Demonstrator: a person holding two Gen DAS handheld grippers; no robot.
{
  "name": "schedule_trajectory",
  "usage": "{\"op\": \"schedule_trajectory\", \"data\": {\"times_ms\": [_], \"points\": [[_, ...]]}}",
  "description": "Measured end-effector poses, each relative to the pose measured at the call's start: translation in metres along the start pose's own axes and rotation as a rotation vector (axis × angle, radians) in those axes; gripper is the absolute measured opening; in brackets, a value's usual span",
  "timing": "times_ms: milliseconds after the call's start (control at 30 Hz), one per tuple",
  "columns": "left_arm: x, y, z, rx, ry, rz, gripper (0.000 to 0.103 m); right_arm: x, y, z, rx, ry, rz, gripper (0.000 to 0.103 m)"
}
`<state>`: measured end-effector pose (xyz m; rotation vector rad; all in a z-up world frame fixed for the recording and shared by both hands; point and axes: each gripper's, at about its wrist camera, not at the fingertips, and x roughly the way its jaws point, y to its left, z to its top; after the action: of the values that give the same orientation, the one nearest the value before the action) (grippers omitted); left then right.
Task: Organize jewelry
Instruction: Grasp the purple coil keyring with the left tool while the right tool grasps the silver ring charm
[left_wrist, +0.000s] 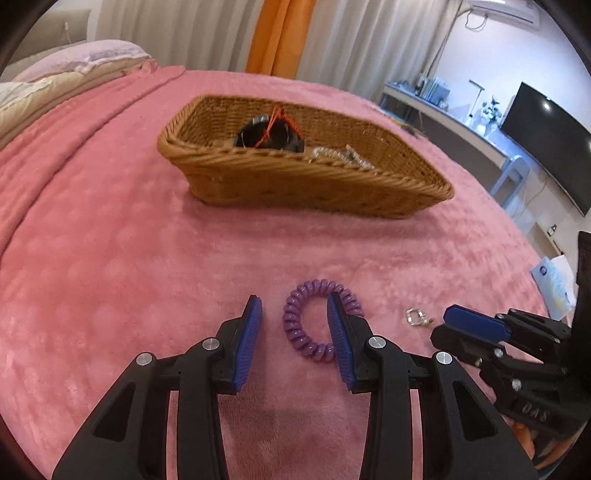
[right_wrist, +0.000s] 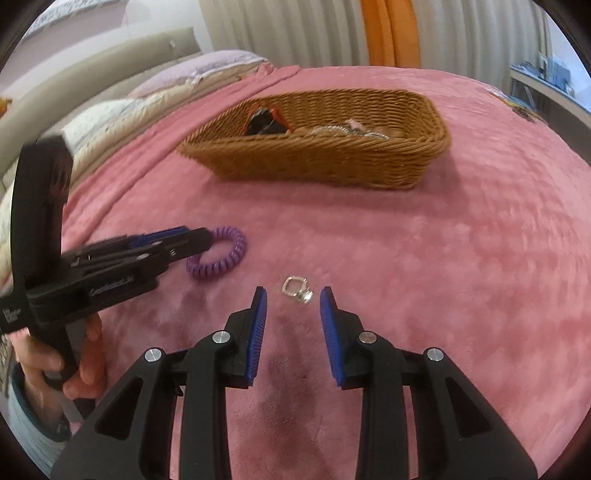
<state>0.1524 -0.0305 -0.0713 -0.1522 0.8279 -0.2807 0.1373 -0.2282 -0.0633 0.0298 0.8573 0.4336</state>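
Note:
A purple spiral coil bracelet (left_wrist: 301, 325) lies on the pink blanket; it also shows in the right wrist view (right_wrist: 221, 258). My left gripper (left_wrist: 294, 308) is open, its jaws straddling the near side of the coil, the right fingertip over its ring. A small silver ring (right_wrist: 297, 291) lies on the blanket just ahead of my open right gripper (right_wrist: 293, 295), between its fingertips; it shows in the left wrist view (left_wrist: 417, 317) too. A wicker basket (left_wrist: 258, 177) farther back holds a black item with red cord (left_wrist: 269, 134) and silvery jewelry (left_wrist: 343, 157).
The pink blanket (right_wrist: 443, 277) covers a bed. Pillows and folded bedding (left_wrist: 74, 70) lie at the far left. A desk with a monitor (left_wrist: 546, 144) stands beyond the bed's right edge. Curtains hang behind.

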Motion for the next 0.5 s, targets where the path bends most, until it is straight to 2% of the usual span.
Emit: {"op": "schedule_trajectory", "data": {"times_ms": [67, 267, 500], "points": [[-0.001, 0.002, 0.000, -0.012, -0.001, -0.011, 0.036, 0.004, 0.004, -0.002, -0.014, 0.009, -0.029, 0.027], [0.002, 0.007, -0.002, -0.031, 0.012, -0.035, 0.036, 0.015, -0.002, 0.003, -0.001, 0.040, -0.047, 0.027], [0.007, -0.001, -0.002, -0.014, 0.026, -0.010, 0.035, 0.026, 0.010, 0.007, -0.070, 0.059, -0.103, 0.025]]}}
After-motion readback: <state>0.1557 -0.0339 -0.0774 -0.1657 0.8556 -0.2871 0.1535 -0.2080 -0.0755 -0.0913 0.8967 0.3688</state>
